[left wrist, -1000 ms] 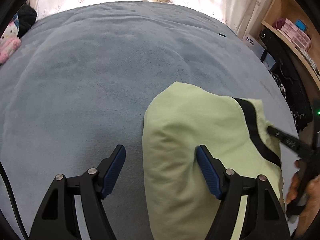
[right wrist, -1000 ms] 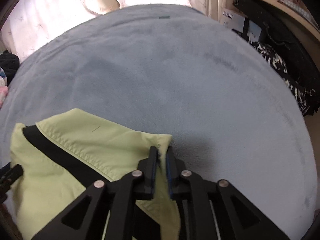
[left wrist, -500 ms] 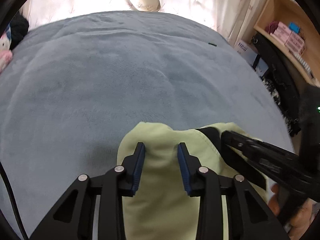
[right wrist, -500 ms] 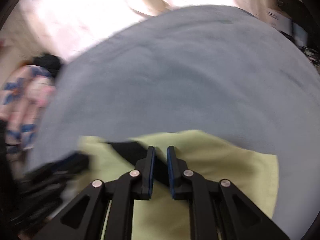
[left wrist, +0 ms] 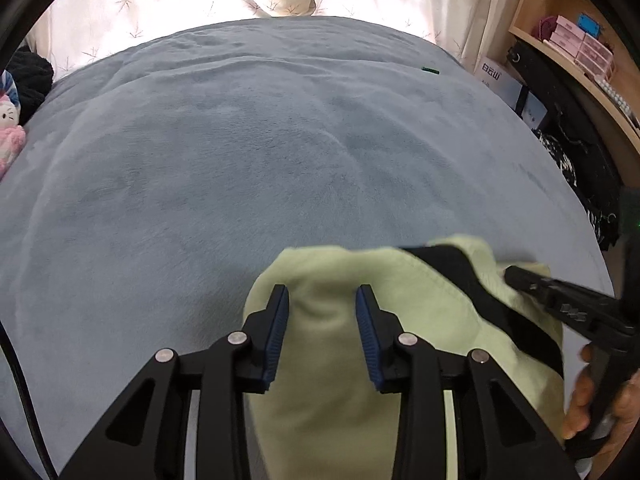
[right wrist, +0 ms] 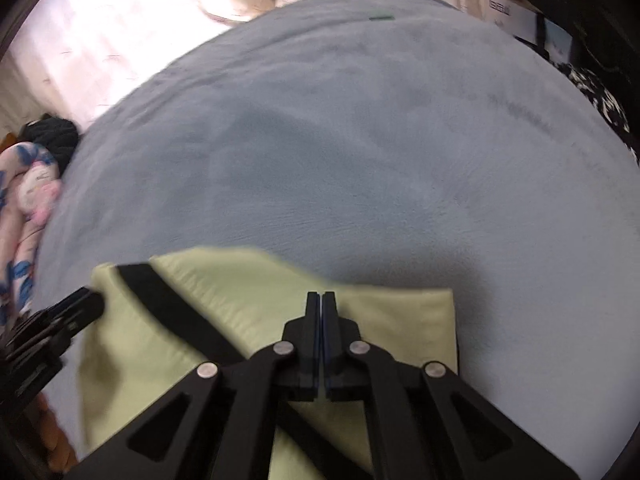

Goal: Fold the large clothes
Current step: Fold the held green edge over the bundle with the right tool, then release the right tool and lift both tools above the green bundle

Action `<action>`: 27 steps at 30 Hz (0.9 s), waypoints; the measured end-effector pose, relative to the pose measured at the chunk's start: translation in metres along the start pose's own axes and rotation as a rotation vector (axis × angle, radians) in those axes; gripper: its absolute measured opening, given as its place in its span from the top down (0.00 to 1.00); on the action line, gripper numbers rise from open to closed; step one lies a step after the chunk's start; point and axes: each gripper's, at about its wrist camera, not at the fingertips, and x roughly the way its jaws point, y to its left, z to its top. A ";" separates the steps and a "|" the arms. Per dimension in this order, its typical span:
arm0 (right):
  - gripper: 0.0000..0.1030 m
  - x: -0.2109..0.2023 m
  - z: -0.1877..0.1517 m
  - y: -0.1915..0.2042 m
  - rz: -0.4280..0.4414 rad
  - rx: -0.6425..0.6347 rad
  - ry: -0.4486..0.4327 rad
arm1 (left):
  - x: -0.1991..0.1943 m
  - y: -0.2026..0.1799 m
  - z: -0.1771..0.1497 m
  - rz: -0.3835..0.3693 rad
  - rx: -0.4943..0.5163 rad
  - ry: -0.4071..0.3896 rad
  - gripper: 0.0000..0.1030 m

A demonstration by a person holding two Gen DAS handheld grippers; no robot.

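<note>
Clothing (left wrist: pixel 404 344), a pale green folded bundle with a black stripe (right wrist: pixel 176 312), lies on the grey bed (left wrist: pixel 240 160) under both claws. Left claw (left wrist: pixel 322 336) stands partly open astride its near-left fold, gripping nothing. Right claw (right wrist: pixel 321 312) is closed above the cloth's far edge, probably to press the fold flat; whether it pinches fabric I cannot tell.

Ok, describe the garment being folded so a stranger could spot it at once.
Start from the grey-blue blanket covering the bed. At its near edge lies the garment, between the left gripper and right gripper. It is the only pale green cloth, crossed by a black band.
</note>
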 end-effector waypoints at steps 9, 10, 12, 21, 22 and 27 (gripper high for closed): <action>0.97 -0.084 -0.085 0.031 0.145 -0.117 0.005 | -0.083 -0.017 -0.079 -0.075 0.061 -0.009 0.68; 0.97 -0.086 -0.100 0.032 0.164 -0.118 0.015 | -0.085 -0.018 -0.089 -0.084 0.056 -0.006 0.68; 0.97 -0.083 -0.124 0.032 0.181 -0.117 0.037 | -0.088 -0.022 -0.113 -0.075 0.053 -0.007 0.68; 1.00 -0.070 -0.182 -0.007 0.132 -0.098 0.024 | -0.085 -0.033 -0.165 0.007 0.084 -0.055 0.67; 1.00 -0.073 -0.183 -0.014 0.147 -0.073 0.016 | -0.085 -0.032 -0.166 0.005 0.080 -0.056 0.67; 1.00 -0.085 -0.188 -0.029 0.149 -0.025 -0.001 | -0.089 -0.028 -0.163 -0.003 0.045 -0.051 0.62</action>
